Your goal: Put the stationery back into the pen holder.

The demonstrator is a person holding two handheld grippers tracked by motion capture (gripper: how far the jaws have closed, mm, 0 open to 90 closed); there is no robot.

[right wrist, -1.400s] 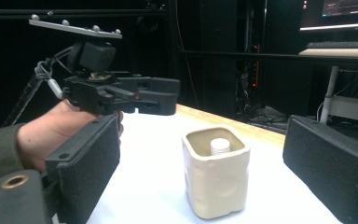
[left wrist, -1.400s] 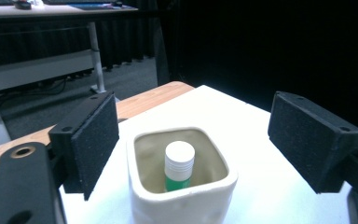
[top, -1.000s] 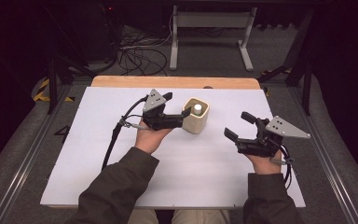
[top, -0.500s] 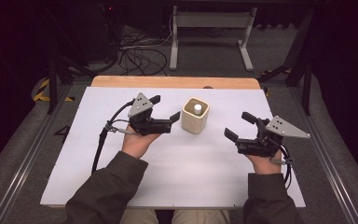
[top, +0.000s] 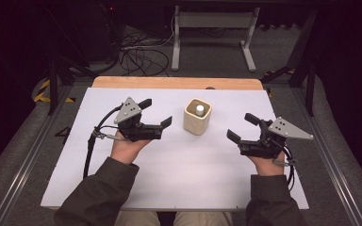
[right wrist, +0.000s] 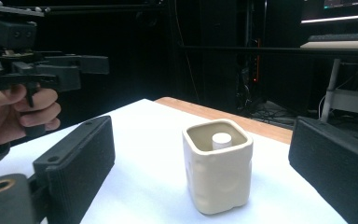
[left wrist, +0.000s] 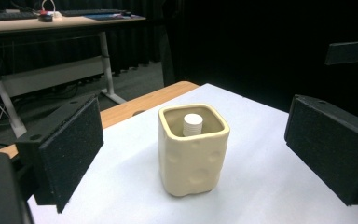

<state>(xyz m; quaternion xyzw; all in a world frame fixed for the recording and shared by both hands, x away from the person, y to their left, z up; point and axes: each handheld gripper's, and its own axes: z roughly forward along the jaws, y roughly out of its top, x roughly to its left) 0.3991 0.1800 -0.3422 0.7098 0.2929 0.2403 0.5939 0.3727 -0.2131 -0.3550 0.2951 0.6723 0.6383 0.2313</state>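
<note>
A cream square cup (top: 197, 117) stands upright at the middle of the white table top (top: 169, 188), with a small white ribbed cylinder (top: 200, 110) standing inside it. My left gripper (top: 156, 113) hovers left of the cup, pointing at it and clear of it. Its jaws have just been opening and hold nothing. In the left gripper view the cup (left wrist: 193, 158) stands ahead of the two wide-apart pads (left wrist: 70, 149). My right gripper (top: 242, 127) is open to the right of the cup, also aimed at it. The cup (right wrist: 219, 177) sits beyond its pads (right wrist: 81, 163).
A wooden strip (top: 174, 83) runs along the table's far edge. Beyond it on the floor lie tangled cables (top: 136, 56) and a grey metal stand (top: 212, 28). Metal rails (top: 23, 155) flank the table. The left gripper's cable (top: 92, 146) trails over the sheet.
My left gripper has drawn back leftward from the cup, which it had between its jaws a second ago, and its jaws have spread. The cup and the right gripper have stayed put.
</note>
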